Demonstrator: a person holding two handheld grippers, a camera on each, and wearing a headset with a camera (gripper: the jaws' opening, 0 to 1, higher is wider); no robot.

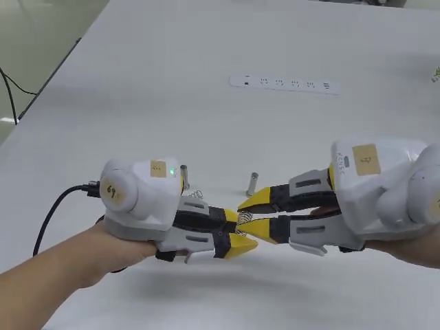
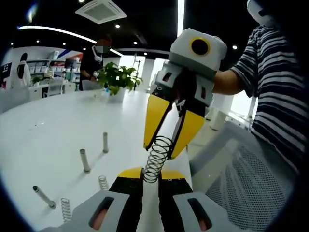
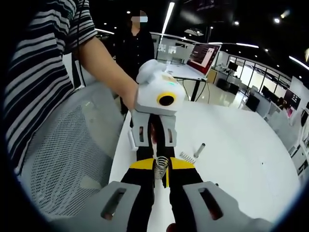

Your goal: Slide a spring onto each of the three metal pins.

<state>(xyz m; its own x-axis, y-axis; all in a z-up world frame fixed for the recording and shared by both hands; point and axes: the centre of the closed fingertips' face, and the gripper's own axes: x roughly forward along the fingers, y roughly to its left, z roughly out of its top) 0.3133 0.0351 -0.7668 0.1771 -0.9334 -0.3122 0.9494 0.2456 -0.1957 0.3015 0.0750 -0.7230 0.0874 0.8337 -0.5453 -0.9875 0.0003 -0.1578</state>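
A coiled spring point(image 1: 244, 221) hangs between my two grippers above the table's near edge. My left gripper point(image 1: 236, 231) comes in from the left and is shut on one end of the spring point(image 2: 153, 164). Facing it, my right gripper point(image 1: 249, 216) has its yellow jaws pressed around the other end of the spring point(image 3: 161, 166). Two metal pins point(image 1: 253, 184) point(image 1: 184, 175) stand upright just behind the grippers. In the left gripper view a third pin point(image 2: 43, 196) lies flat, near two loose springs point(image 2: 103, 182) point(image 2: 65, 209).
A white power strip point(image 1: 284, 84) lies far back on the white table point(image 1: 172, 82). A black cable point(image 1: 58, 206) trails from the left gripper. A mesh chair point(image 3: 63, 145) stands at the table's near edge. Other people stand in the background.
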